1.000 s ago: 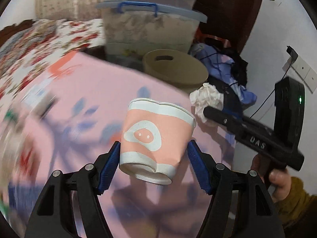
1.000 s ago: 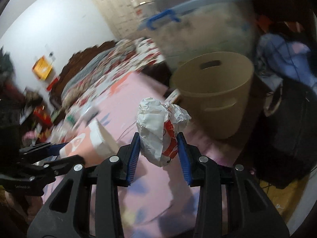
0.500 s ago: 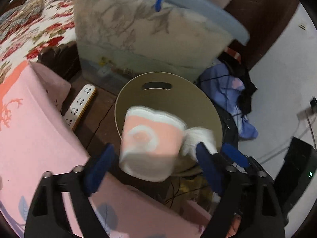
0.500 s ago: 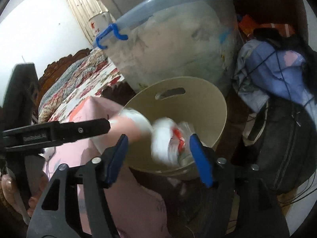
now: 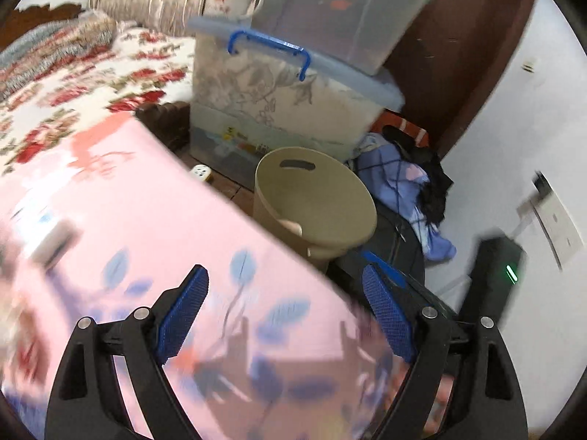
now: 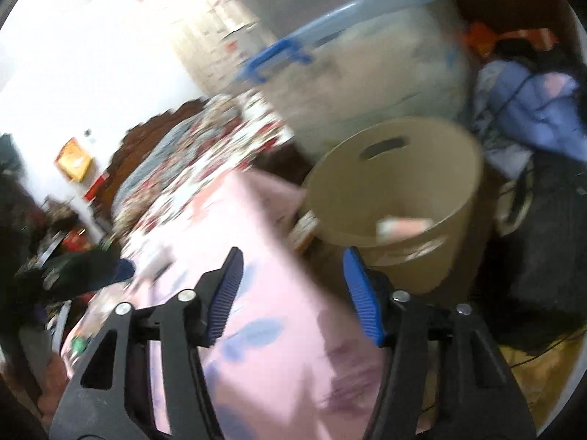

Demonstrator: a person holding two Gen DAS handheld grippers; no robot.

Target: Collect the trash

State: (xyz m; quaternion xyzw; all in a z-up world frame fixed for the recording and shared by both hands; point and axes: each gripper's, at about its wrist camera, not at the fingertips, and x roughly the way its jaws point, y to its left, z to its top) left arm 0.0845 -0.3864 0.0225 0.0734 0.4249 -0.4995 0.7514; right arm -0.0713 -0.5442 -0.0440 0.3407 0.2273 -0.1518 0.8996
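Pink cup point(image 6: 403, 228) blurred — bin point(image 6: 455, 198) hides most (smeared).

One tan bin point(image 5: 332, 198), two stacked storage boxes point(image 5: 286, 106), one mug point(image 5: 234, 0), two hand-held grippers point(image 5: 290, 315).

Ahead of you a pink blanket point(image 5: 154, 242) with blue leaf prints covers the near surface, blurred in both views. Behind it lies a floral bedspread point(image 5: 73, 84) in red and white. You see a clear storage box point(image 5: 279, 110) with a pale blue lid and blue handle standing on the floor, a second clear tub point(image 5: 345, 11) stacked on top of it, and a white mug point(image 5: 234, 0) with a red print on the lid beside that tub. A white power strip point(image 5: 201, 172) peeks out at the box's foot. To the right, a heap of blue and black clothes point(image 5: 411, 183) sits against the white wall point(image 5: 513, 168).
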